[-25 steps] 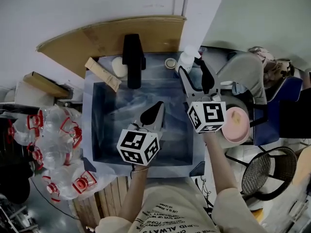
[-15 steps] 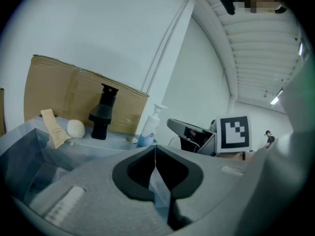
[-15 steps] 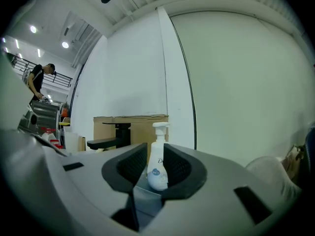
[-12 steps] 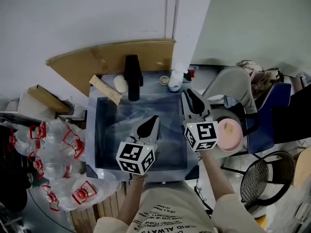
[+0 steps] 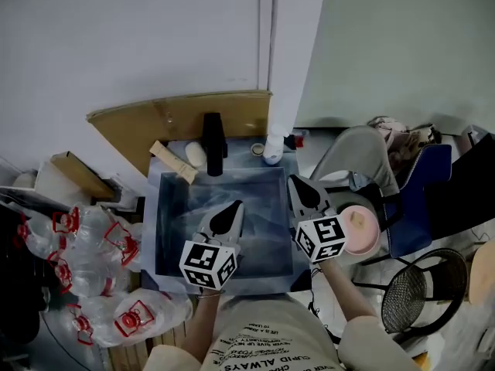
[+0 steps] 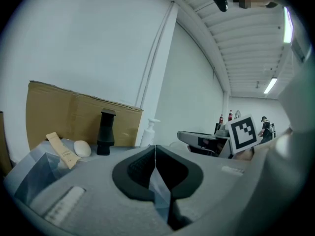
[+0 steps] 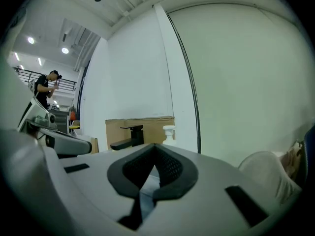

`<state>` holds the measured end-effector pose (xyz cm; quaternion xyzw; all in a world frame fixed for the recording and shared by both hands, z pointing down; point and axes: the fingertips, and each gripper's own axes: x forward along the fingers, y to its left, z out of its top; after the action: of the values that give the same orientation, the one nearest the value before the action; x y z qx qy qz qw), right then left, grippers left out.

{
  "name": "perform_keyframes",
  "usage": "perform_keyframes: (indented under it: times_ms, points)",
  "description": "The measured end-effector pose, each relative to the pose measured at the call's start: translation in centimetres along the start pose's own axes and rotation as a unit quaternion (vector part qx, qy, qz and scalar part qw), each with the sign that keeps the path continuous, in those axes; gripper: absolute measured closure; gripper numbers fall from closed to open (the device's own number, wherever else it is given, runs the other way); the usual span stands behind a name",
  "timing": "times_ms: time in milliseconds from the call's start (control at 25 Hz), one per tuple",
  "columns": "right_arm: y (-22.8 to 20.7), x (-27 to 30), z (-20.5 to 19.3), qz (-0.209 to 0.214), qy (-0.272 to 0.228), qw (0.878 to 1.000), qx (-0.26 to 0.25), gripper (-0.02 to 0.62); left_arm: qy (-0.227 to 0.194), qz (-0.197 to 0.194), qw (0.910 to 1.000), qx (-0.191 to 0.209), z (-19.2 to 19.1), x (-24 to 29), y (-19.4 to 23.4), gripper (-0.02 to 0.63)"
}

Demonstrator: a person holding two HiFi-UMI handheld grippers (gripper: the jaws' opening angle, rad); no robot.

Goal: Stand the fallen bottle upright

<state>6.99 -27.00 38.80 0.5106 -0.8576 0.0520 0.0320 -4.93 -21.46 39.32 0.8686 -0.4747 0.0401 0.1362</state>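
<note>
Nearest us, our left claw hangs over the sink and our right claw at its right edge. Both are pinched fully together with nothing between the pads. Beyond them, on the back rim right of the tap, the bottle stands with its long axis vertical. The right claw is nearer; we judge the job done.

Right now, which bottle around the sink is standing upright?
The white pump bottle at the sink's back right corner, right of the black faucet. The clear red-labelled bottles lie heaped to the sink's left.
</note>
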Motion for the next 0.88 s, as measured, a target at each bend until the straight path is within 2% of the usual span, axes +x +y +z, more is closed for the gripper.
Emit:
perform_keyframes:
  times_ms: [440, 720, 880]
  points:
    - [1.1, -4.2, 1.8, 0.033, -0.008, 0.999, 0.009, 0.591, -0.02, 0.005, 0.9992, 0.034, 1.5, -3.0, -0.1, 0.58]
    - [0.9, -5.7, 3.6, 0.034, -0.028, 0.999, 0.03, 0.591, -0.033, 0.025, 0.9981, 0.046, 2.6, -4.8, 1.0, 0.58]
    - [0.8, -6.1, 4.6, 0.034, -0.042, 0.998, 0.026, 0.591, -0.045, 0.041, 0.9971, 0.046, 3.3, -5.7, 1.8, 0.58]
